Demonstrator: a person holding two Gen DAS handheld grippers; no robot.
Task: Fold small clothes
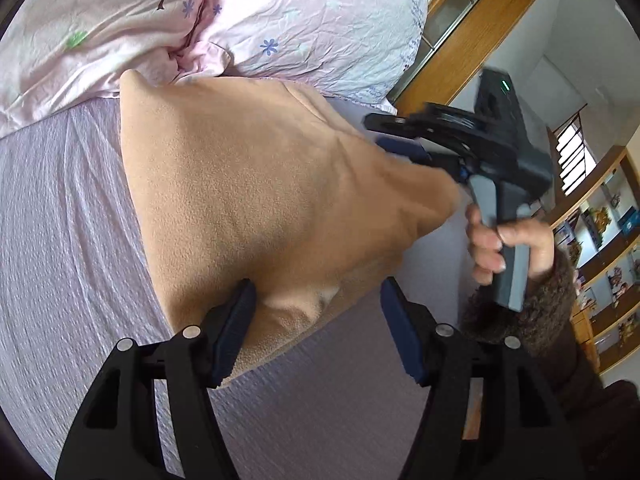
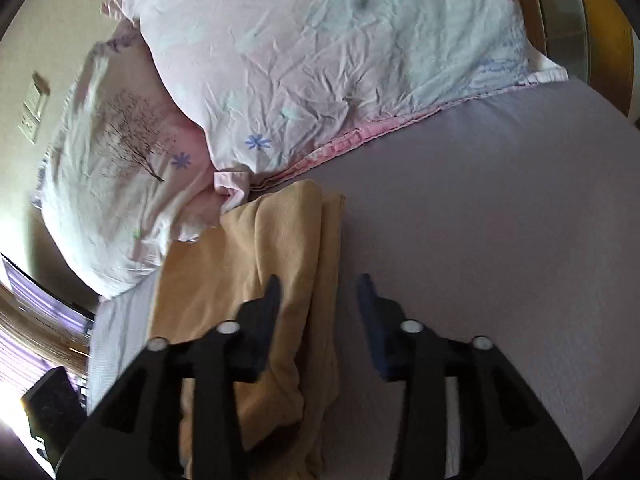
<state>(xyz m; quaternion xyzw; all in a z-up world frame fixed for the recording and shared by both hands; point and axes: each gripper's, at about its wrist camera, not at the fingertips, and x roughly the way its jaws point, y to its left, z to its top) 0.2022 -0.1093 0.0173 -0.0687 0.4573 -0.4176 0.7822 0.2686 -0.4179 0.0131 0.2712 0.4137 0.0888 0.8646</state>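
A tan fleece garment (image 1: 256, 200) lies on the lilac bed sheet (image 1: 60, 220), partly lifted and bunched toward the right. My left gripper (image 1: 318, 312) is open, its fingers straddling the garment's near corner. The right gripper (image 1: 416, 140) shows in the left wrist view at the garment's raised right edge, held by a hand (image 1: 500, 248). In the right wrist view the garment (image 2: 256, 264) lies folded lengthwise under my right gripper (image 2: 320, 292), which is open with its left finger over the cloth and holds nothing.
Two pink floral pillows (image 1: 120, 28) (image 2: 320, 60) lie at the head of the bed next to the garment. Wooden shelves (image 1: 600, 248) and a wooden cabinet (image 1: 472, 36) stand beyond the bed's right side. Bare sheet (image 2: 500, 220) lies right of the garment.
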